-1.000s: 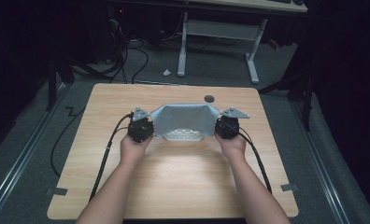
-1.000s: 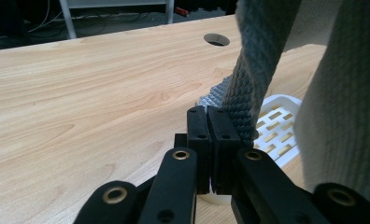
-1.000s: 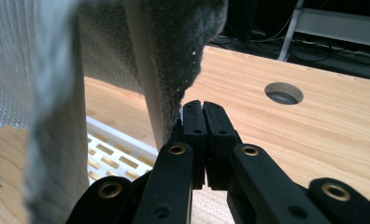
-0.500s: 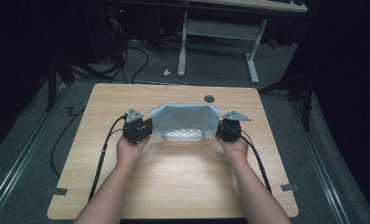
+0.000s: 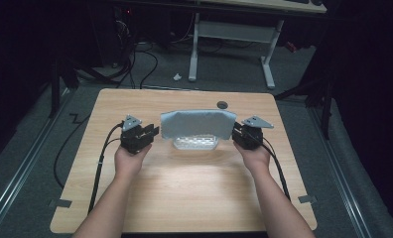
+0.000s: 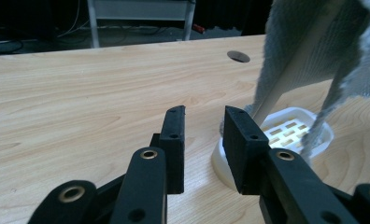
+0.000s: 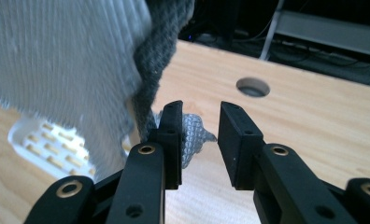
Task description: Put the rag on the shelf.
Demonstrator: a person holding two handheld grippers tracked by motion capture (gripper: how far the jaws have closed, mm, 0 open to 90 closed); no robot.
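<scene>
White slotted plastic tray [image 5: 195, 143] sits mid-table on the light wooden table [image 5: 184, 198]; no loose contents seen. Grey waffle-knit cloth [image 5: 198, 124] is draped on a rack over it, long axis running left to right. Left gripper [image 5: 152, 133]: jaws just opened, nothing between. Right gripper [image 5: 235, 132]: jaws just opened, a cloth corner loose between them.

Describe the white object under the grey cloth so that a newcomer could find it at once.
On the wooden table, look midway between the two grippers, below the draped grey cloth. There sits a white plastic rack base, an oval tray. Its slotted floor and pale colour set it apart from the dark round hole behind.
</scene>
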